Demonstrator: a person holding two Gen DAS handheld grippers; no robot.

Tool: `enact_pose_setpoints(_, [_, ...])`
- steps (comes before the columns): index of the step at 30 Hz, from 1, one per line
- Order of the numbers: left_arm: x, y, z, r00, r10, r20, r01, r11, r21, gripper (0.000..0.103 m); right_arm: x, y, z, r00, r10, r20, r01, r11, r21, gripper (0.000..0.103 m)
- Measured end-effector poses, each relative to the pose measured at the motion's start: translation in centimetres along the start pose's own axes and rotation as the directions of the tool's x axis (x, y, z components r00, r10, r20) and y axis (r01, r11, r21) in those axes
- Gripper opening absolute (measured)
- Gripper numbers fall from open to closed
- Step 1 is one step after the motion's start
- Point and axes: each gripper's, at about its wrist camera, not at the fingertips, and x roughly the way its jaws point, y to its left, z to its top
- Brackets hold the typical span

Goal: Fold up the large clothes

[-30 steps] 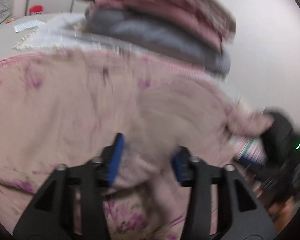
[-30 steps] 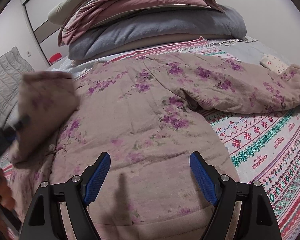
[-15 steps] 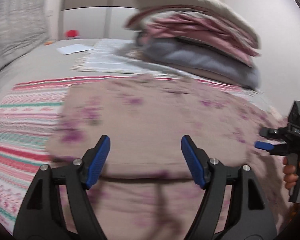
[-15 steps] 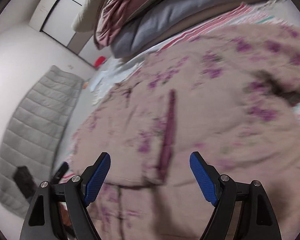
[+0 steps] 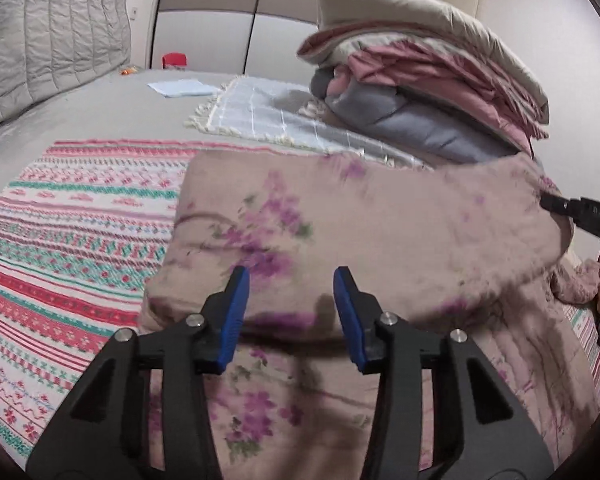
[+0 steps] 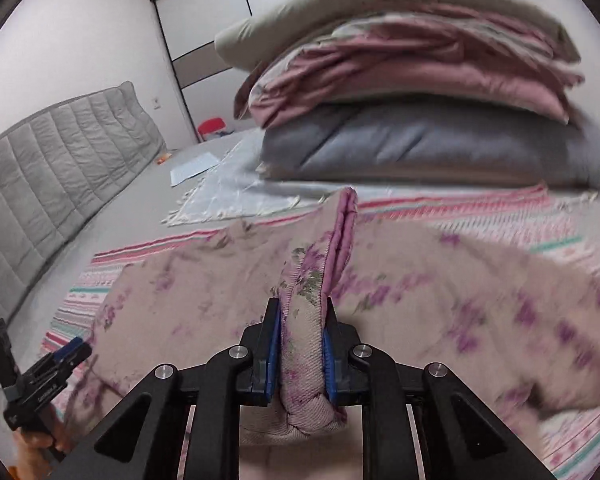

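Our right gripper [image 6: 302,354] is closing on a thick bunched edge of the floral padded garment [image 6: 204,304], the blue pads already pressing the fabric from both sides, with its pink piped hem [image 6: 346,224] rising straight ahead of the jaws. Our left gripper [image 5: 290,312] is also closing, but its jaws stand partly apart and nothing is pinched between them; the folded-over bulk of the garment [image 5: 340,220] lies just ahead of and below its fingertips. The garment rests on the striped patterned blanket [image 5: 72,232], which spreads to the left of the left gripper, and the stack of folded bedding [image 6: 420,92] sits well beyond both claws. We judge the garment soft, quilted and bulky, likely somewhat heavy and prone to sag between two grips, not slippery and not fragile; the hem and the corners look like the best places to take hold, since a pinch in the padded middle would gather only a loose lump. From the left gripper its long axis appears to run crosswise, from just ahead on the left out to the right, where the right gripper [image 5: 568,210] lifts one end.
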Motion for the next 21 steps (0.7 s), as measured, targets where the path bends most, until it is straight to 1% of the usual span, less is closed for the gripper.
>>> enact_pose_setpoints(2, [1.3,0.1,-0.4,0.999,0.018,-0.050,-0.018,1.000,0.000,0.046,0.9,-0.7,-0.3,0.998,-0.048,-0.028,0.048,0.999,-0.004,0.018])
enact_pose_setpoints(3, [1.7,0.2,-0.7,0.997,0.028,-0.071,-0.029,1.000,-0.002,0.046,1.7,-1.1,-0.8,0.996,-0.066,-0.056,0.066,0.998,-0.007,0.019])
enact_pose_setpoints(4, [2.1,0.3,-1.0,0.996,0.034,-0.086,-0.035,0.999,-0.006,0.046,3.3,-1.4,-1.9,0.989,-0.094,-0.111,0.092,0.996,-0.020,0.020])
enact_pose_setpoints(6, [2.4,0.3,-1.2,0.995,0.033,-0.098,-0.034,0.999,-0.010,0.046,5.4,-1.6,-3.8,0.971,-0.157,-0.178,0.146,0.987,-0.070,0.022])
enact_pose_setpoints(7, [2.4,0.2,-1.2,0.995,0.035,-0.097,-0.036,0.999,-0.007,0.046,6.9,-1.6,-5.4,0.955,-0.213,-0.206,0.191,0.974,-0.122,0.028])
enact_pose_setpoints(8, [2.3,0.1,-1.3,0.995,0.038,-0.097,-0.039,0.999,-0.004,0.046,7.4,-1.6,-6.3,0.953,-0.228,-0.200,0.201,0.969,-0.145,0.033])
enact_pose_setpoints(9, [2.3,0.0,-1.3,0.994,0.041,-0.097,-0.042,0.999,-0.001,0.046,7.3,-2.0,-7.2,0.955,-0.244,-0.167,0.218,0.963,-0.161,0.042])
enact_pose_setpoints(10, [2.1,-0.1,-1.3,0.994,0.045,-0.098,-0.045,0.999,0.004,0.047,7.0,-2.0,-7.6,0.955,-0.264,-0.134,0.241,0.956,-0.166,0.055])
enact_pose_setpoints(11, [2.0,-0.4,-1.2,0.994,0.047,-0.102,-0.046,0.999,0.010,0.053,6.4,-2.2,-7.8,0.950,-0.292,-0.109,0.274,0.949,-0.155,0.061])
enact_pose_setpoints(12, [2.0,-0.5,-1.1,0.993,0.042,-0.106,-0.041,0.999,0.013,0.058,6.1,-2.3,-7.8,0.948,-0.302,-0.102,0.286,0.947,-0.144,0.069])
enact_pose_setpoints(13, [1.9,-0.7,-1.0,0.994,0.036,-0.108,-0.034,0.999,0.014,0.071,5.4,-2.7,-7.8,0.948,-0.301,-0.104,0.288,0.950,-0.125,0.074])
enact_pose_setpoints(14, [1.7,-1.1,-0.9,0.993,0.037,-0.108,-0.035,0.999,0.016,0.083,5.0,-3.3,-7.7,0.950,-0.291,-0.109,0.279,0.954,-0.111,0.075])
enact_pose_setpoints(16, [1.6,-1.6,-0.6,0.989,0.083,-0.124,-0.081,0.996,0.026,0.089,3.7,-4.6,-7.2,0.957,-0.262,-0.121,0.255,0.964,-0.076,0.080])
enact_pose_setpoints(17, [1.7,-2.0,-0.4,0.981,0.123,-0.153,-0.118,0.992,0.039,0.089,3.1,-5.1,-7.0,0.960,-0.252,-0.122,0.246,0.967,-0.063,0.081])
enact_pose_setpoints(18, [1.8,-2.1,-0.3,0.975,0.141,-0.172,-0.135,0.990,0.043,0.089,2.2,-5.9,-6.8,0.957,-0.264,-0.122,0.259,0.964,-0.053,0.082])
enact_pose_setpoints(19, [1.7,-2.3,-0.2,0.971,0.152,-0.186,-0.147,0.988,0.043,0.089,1.3,-6.6,-7.0,0.952,-0.282,-0.121,0.277,0.959,-0.052,0.082])
enact_pose_setpoints(21, [1.0,-2.5,-0.1,0.967,0.166,-0.193,-0.162,0.986,0.037,0.090,-0.7,-8.9,-6.7,0.936,-0.335,-0.110,0.331,0.942,-0.048,0.083])
